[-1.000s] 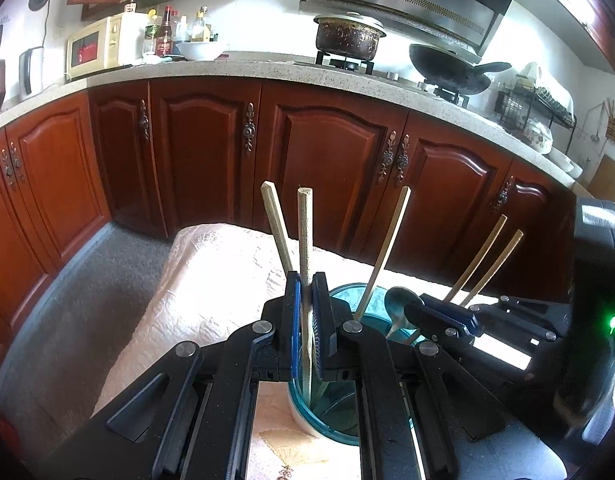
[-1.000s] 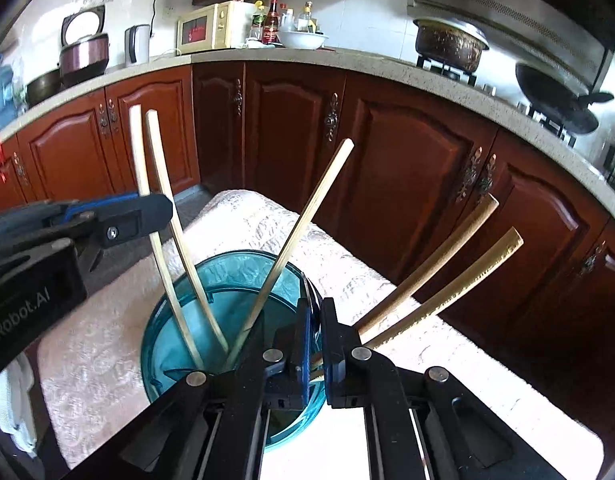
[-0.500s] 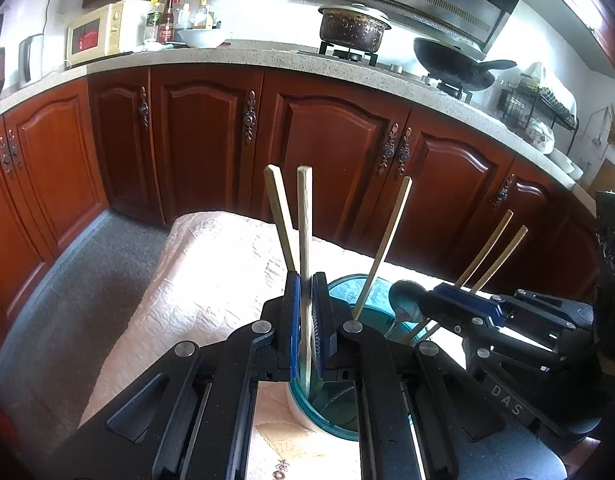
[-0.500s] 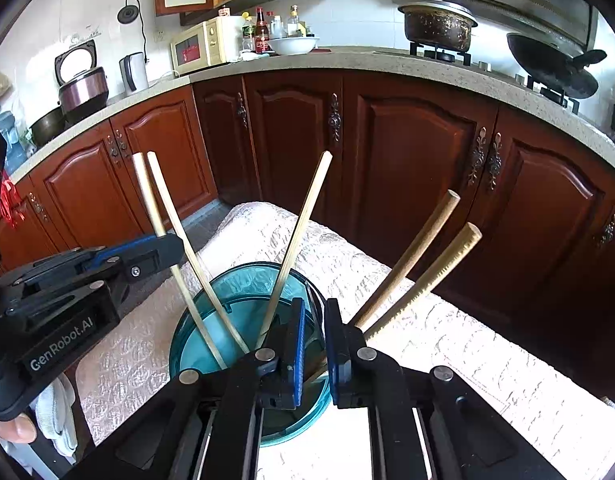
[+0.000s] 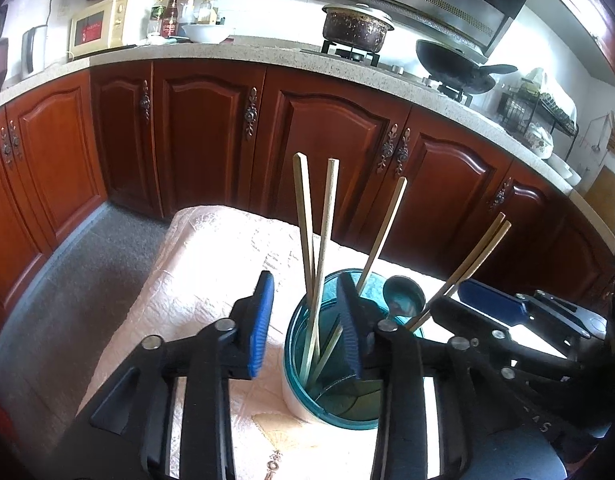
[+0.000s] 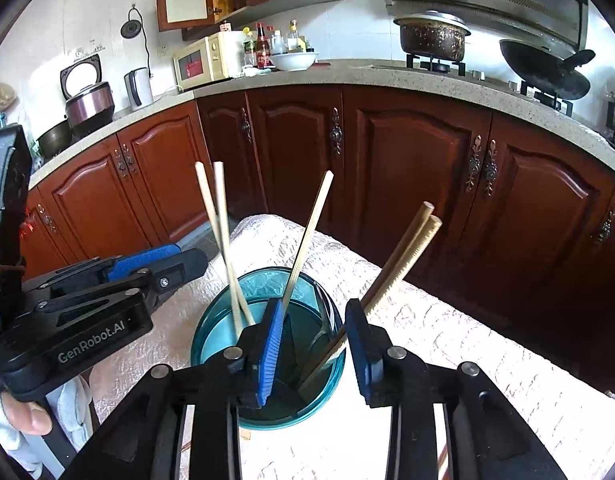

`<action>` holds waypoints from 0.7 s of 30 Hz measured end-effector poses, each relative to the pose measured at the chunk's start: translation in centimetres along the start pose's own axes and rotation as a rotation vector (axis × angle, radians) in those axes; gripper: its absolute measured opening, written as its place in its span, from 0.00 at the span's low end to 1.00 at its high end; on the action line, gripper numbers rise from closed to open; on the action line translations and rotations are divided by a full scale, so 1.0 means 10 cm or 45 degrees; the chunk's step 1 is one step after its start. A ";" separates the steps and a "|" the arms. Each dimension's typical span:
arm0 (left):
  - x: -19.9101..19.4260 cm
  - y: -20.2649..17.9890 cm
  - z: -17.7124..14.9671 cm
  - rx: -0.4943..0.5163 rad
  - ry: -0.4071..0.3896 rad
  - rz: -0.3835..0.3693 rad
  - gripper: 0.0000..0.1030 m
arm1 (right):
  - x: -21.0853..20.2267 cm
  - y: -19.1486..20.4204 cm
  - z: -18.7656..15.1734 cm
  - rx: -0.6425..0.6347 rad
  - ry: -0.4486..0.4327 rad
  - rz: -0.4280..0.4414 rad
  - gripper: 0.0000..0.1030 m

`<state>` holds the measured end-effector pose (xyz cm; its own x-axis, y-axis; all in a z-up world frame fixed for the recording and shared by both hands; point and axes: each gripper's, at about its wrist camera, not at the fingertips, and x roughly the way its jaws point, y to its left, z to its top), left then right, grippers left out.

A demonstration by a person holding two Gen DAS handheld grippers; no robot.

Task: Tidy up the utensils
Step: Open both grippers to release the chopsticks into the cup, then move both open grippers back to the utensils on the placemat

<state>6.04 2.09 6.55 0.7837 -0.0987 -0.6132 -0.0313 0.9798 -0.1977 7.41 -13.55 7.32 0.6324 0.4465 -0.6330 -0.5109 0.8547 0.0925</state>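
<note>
A blue glass holder (image 5: pixel 307 396) stands on a cream quilted cloth (image 5: pixel 211 264). In it lean a pair of wooden chopsticks (image 5: pixel 317 240), a single chopstick (image 5: pixel 383 232), another pair (image 5: pixel 477 254) and a dark spoon (image 5: pixel 403 300). My left gripper (image 5: pixel 305 304) hangs over the holder's near rim with its jaws opening. The first pair stands free between its pads. My right gripper (image 6: pixel 314 308) is over the holder (image 6: pixel 211 340) too, jaws opening. The thicker pair (image 6: pixel 407 252) leans past its right pad, untouched by the left one. Each gripper shows in the other's view: the left gripper (image 6: pixel 183 260), the right gripper (image 5: pixel 467 304).
Dark red cabinets (image 5: pixel 203 136) under a stone counter (image 5: pixel 243 54) ring the table. On the counter are a microwave (image 5: pixel 103 26), bottles, a white bowl, a pot (image 5: pixel 355 28) and a wok (image 5: pixel 455 66). A thumb (image 6: pixel 31 420) shows at the lower left.
Both grippers have opened and let go of their chopsticks, which now lean in the holder. The right gripper has drawn back and up a little.
</note>
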 end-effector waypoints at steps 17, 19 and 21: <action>-0.35 -0.17 -0.22 0.057 -0.016 0.037 0.50 | -0.62 0.08 -0.28 0.060 -0.089 -0.019 0.39; -0.38 -0.21 -0.27 0.077 -0.011 0.049 0.50 | -0.68 0.07 -0.35 0.059 -0.087 -0.049 0.39; -0.41 -0.26 -0.33 0.094 -0.001 0.045 0.51 | -0.75 0.02 -0.42 0.074 -0.088 -0.062 0.41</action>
<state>0.88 -0.61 7.07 0.7832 -0.0640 -0.6184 -0.0128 0.9928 -0.1190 0.07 -17.84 8.85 0.6952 0.4198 -0.5835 -0.4453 0.8887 0.1089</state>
